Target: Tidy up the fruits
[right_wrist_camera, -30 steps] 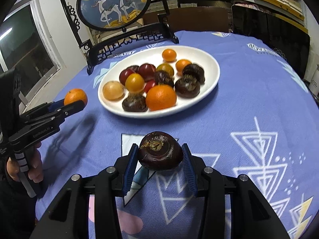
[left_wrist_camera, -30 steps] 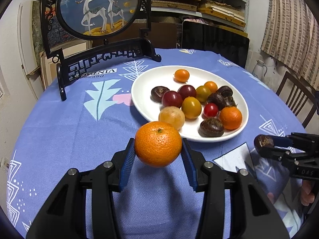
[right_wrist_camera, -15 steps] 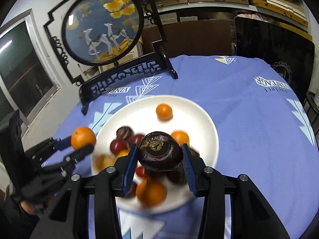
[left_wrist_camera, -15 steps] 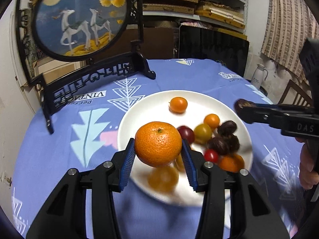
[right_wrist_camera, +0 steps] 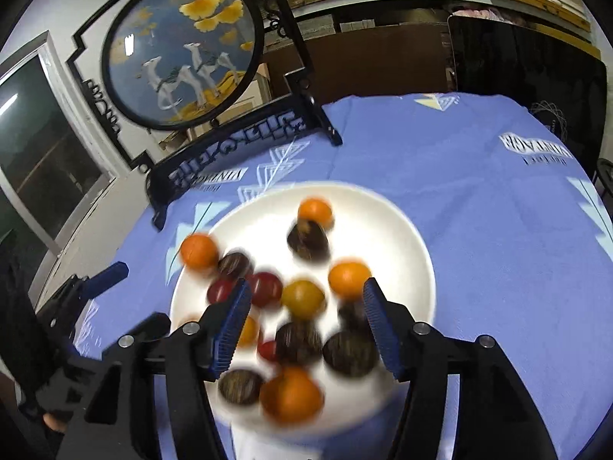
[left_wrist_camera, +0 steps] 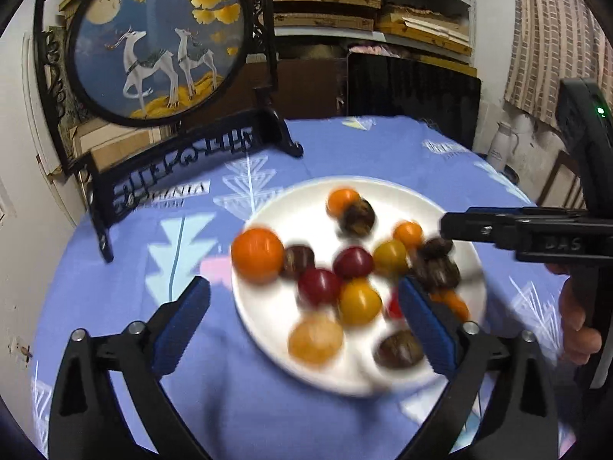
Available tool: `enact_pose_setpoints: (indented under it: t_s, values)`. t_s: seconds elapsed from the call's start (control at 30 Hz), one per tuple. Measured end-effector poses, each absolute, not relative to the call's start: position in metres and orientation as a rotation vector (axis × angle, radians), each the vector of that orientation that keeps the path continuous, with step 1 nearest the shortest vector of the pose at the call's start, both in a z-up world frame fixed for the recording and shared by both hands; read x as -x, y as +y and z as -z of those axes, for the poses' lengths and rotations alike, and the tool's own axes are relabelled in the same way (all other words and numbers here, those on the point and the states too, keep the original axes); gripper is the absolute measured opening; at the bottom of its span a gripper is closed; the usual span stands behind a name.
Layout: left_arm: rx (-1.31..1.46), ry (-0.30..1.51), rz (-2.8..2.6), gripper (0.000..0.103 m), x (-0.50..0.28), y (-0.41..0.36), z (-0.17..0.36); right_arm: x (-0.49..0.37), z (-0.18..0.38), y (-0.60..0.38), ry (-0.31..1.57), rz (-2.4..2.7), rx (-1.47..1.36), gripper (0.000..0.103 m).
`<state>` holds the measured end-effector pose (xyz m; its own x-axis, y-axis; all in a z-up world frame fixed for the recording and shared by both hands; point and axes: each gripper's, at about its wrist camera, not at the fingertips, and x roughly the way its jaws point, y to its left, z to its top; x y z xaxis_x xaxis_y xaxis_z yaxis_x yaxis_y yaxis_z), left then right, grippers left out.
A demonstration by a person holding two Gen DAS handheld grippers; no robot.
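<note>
A white plate (left_wrist_camera: 302,211) on the blue tablecloth holds several small fruits: orange, red, yellow and dark brown ones. It also shows in the right wrist view (right_wrist_camera: 398,230). My left gripper (left_wrist_camera: 304,320) is open and empty above the plate's near left side. The tangerine (left_wrist_camera: 257,255) lies blurred at the plate's left rim; it also shows in the right wrist view (right_wrist_camera: 199,251). My right gripper (right_wrist_camera: 306,324) is open and empty over the plate. The dark chestnut (right_wrist_camera: 308,239) lies blurred on the plate beside a small orange fruit (right_wrist_camera: 315,211).
A round deer screen in a black carved stand (left_wrist_camera: 161,38) stands on the table's far left. A black panel (left_wrist_camera: 413,88) and shelves are behind the table. A chair (left_wrist_camera: 563,180) is at the right.
Both grippers have opened above the plate. The tangerine left the left gripper and the dark chestnut left the right one; both are now on the plate, blurred with motion.
</note>
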<state>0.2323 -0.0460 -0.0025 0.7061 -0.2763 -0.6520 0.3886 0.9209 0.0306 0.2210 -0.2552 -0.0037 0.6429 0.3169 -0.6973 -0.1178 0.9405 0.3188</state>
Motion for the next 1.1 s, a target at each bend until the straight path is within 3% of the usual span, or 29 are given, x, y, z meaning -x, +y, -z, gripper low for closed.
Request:
enact_pose_setpoints:
  t_s: [0.13, 0.33, 0.5, 0.7, 1.1]
  values:
    - [-0.182, 0.756, 0.379, 0.098, -0.190, -0.034, 0.016, -0.168, 0.015, -0.259, 0.845, -0.244, -0.262, 0.081]
    - [-0.168, 0.819, 0.320, 0.098, -0.140, -0.017, 0.028, -0.102, 0.033, -0.261, 0.862, -0.203, -0.327, 0.096]
    - [-0.131, 0.815, 0.271, 0.098, -0.103, -0.009, 0.022, -0.062, 0.029, -0.241, 0.870, -0.173, -0.222, 0.099]
    - [-0.195, 0.717, 0.207, 0.098, -0.042, -0.016, -0.002, -0.006, -0.002, -0.225, 0.730, -0.159, -0.125, 0.099]
    - [-0.159, 0.631, 0.150, 0.098, 0.025, -0.012, -0.020, 0.050, -0.010, -0.245, 0.660, -0.114, -0.158, 0.099]
